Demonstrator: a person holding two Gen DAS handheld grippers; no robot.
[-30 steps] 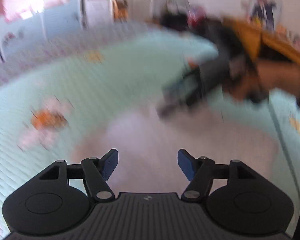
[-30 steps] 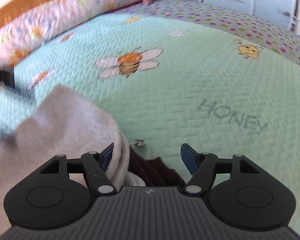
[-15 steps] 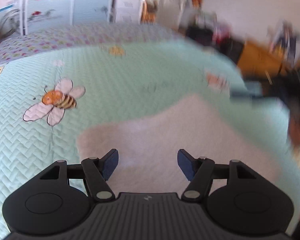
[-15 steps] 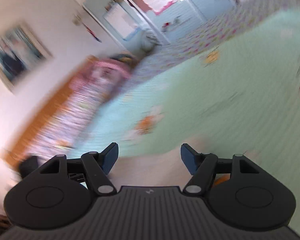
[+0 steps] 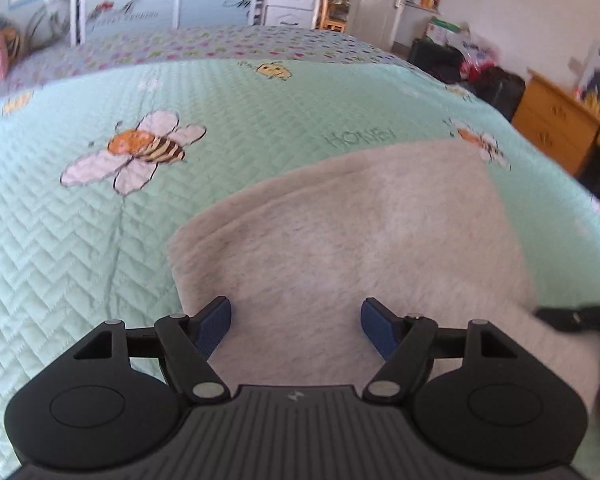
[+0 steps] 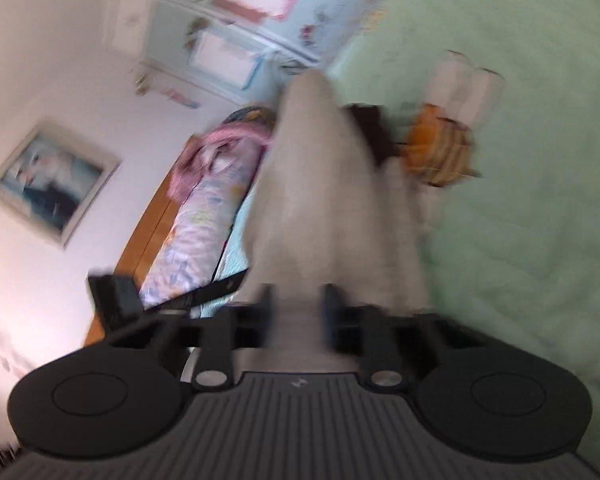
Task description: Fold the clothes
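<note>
Mint bee-print bedspread carries the grey garment, which spreads from the left gripper, jaws spread and empty, toward 1 o'clock, while the nearer right gripper pinches a fold running toward 12 o'clock.

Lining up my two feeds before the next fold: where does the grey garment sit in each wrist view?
Left wrist: grey garment lies flat on the quilt, centre to right, beyond the open left tongs.
Right wrist: blurred; grey garment runs up the middle from the right tongs, which are closed on it.
Shared landmark: the big bee print on the green quilt.
</note>
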